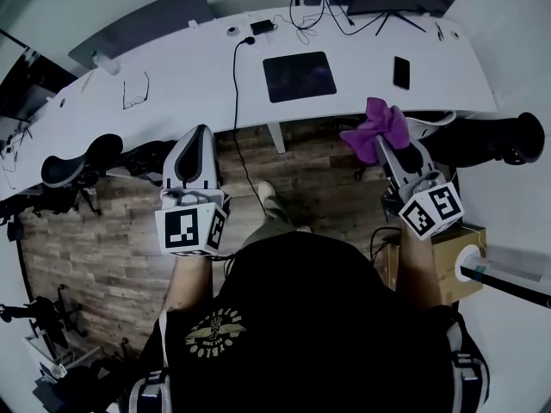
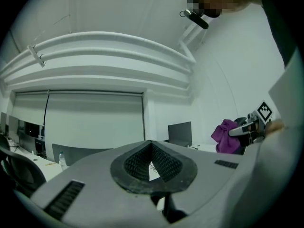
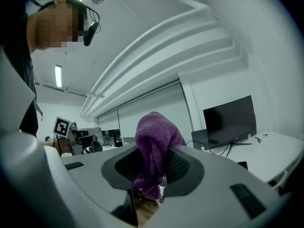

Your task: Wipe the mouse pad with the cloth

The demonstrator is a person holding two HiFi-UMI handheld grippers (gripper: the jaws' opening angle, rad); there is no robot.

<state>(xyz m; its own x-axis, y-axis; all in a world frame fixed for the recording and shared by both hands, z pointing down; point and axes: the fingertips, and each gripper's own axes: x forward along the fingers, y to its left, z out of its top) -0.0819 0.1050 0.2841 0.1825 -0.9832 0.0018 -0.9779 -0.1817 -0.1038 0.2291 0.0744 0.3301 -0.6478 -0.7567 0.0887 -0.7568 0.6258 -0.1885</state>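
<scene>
The black mouse pad (image 1: 299,76) lies flat on the white desk (image 1: 172,76), near its middle. A purple cloth (image 1: 377,127) bunches out of my right gripper (image 1: 385,147), which is shut on it and held in front of the desk's near edge, below and to the right of the pad. In the right gripper view the cloth (image 3: 154,146) stands up between the pads and hangs down behind them. My left gripper (image 1: 200,134) is held in front of the desk at the left, shut with nothing in it; its pads (image 2: 137,163) meet at the tips.
On the desk are glasses (image 1: 135,91), a dark phone (image 1: 401,71), a black cable (image 1: 237,84) and a monitor foot (image 1: 392,15). Office chairs (image 1: 73,166) stand at the left and one (image 1: 491,140) at the right. A cardboard box (image 1: 448,269) sits at my right.
</scene>
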